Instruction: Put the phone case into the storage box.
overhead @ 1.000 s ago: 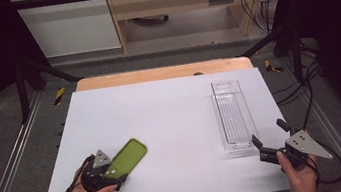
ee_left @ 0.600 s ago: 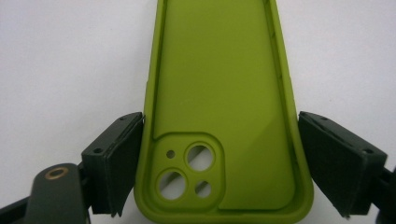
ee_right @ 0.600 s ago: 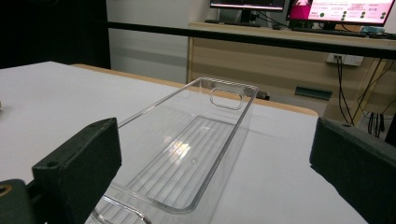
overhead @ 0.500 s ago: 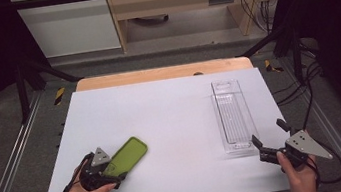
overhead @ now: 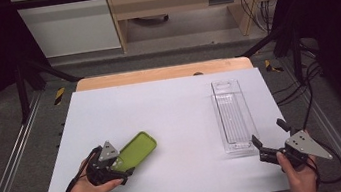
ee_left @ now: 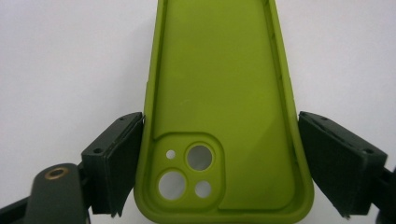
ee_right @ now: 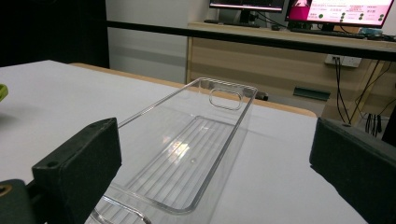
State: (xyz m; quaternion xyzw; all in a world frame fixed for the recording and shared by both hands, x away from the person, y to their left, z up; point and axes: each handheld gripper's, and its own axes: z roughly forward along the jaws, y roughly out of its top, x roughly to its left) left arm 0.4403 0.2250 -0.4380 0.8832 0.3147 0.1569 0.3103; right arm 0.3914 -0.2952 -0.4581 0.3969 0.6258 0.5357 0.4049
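Phone case (overhead: pixel 135 151) — clamped in left gripper (overhead: pixel 117 165) — long axis pointing up-right.

White table (overhead: pixel 180 105) with wooden far edge, framed by black struts (overhead: pixel 28 70); grey floor (overhead: pixel 6 129); wooden bench (overhead: pixel 181 3) and white cabinet (overhead: pixel 67 24) behind; cables (overhead: pixel 257 8) right; lit monitors (ee_right: pixel 341 9).

A white tabletop (overhead: pixel 171 116) carries the things, with a strip of bare wood along its far edge; a clear plastic tray (overhead: pixel 234 116) lies directly on it at the right, lengthwise from near to far; the tray's near end sits close to the near right corner.
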